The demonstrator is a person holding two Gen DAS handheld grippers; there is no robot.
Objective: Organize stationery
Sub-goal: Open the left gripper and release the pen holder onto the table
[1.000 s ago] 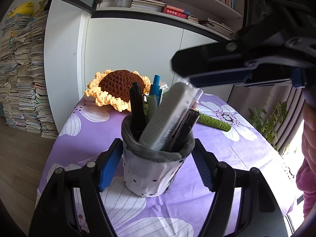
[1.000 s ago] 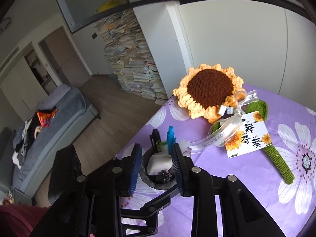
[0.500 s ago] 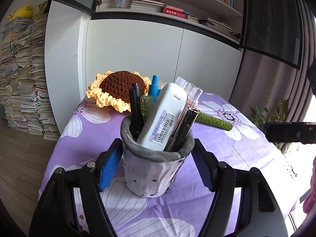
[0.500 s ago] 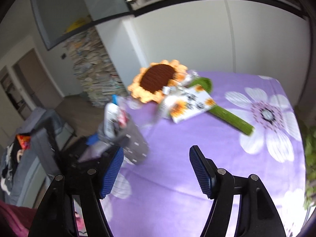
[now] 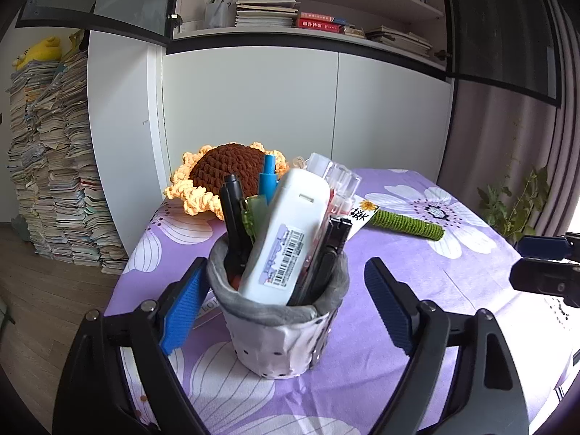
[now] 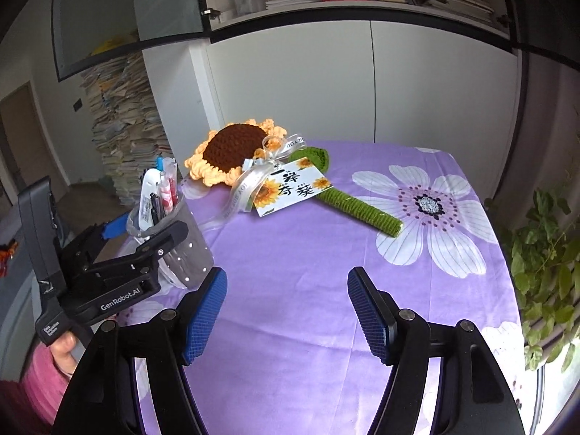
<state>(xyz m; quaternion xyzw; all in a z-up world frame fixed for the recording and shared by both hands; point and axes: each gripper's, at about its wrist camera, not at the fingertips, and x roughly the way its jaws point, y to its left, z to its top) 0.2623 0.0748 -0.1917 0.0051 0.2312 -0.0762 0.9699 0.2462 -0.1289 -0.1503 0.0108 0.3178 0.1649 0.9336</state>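
Observation:
A grey fabric pen holder (image 5: 282, 330) stands upright on the purple flowered tablecloth (image 5: 417, 253). It holds a white correction tape case (image 5: 286, 239), black pens, a blue marker and clear-capped pens. My left gripper (image 5: 281, 304) is open, its blue pads on either side of the holder; I cannot tell whether they touch it. The holder also shows in the right wrist view (image 6: 174, 239), at the left, with the left gripper around it. My right gripper (image 6: 286, 311) is open and empty above bare tablecloth, right of the holder.
A crochet sunflower (image 6: 235, 152) with a green stem, ribbon and card lies at the table's back. White cabinets stand behind it. Stacks of books (image 5: 47, 166) stand on the floor at left. A plant (image 6: 543, 253) stands past the right table edge.
My right gripper has let go of the white case in the holder, opened, and pulled away to the right. The left gripper has stayed around the holder.

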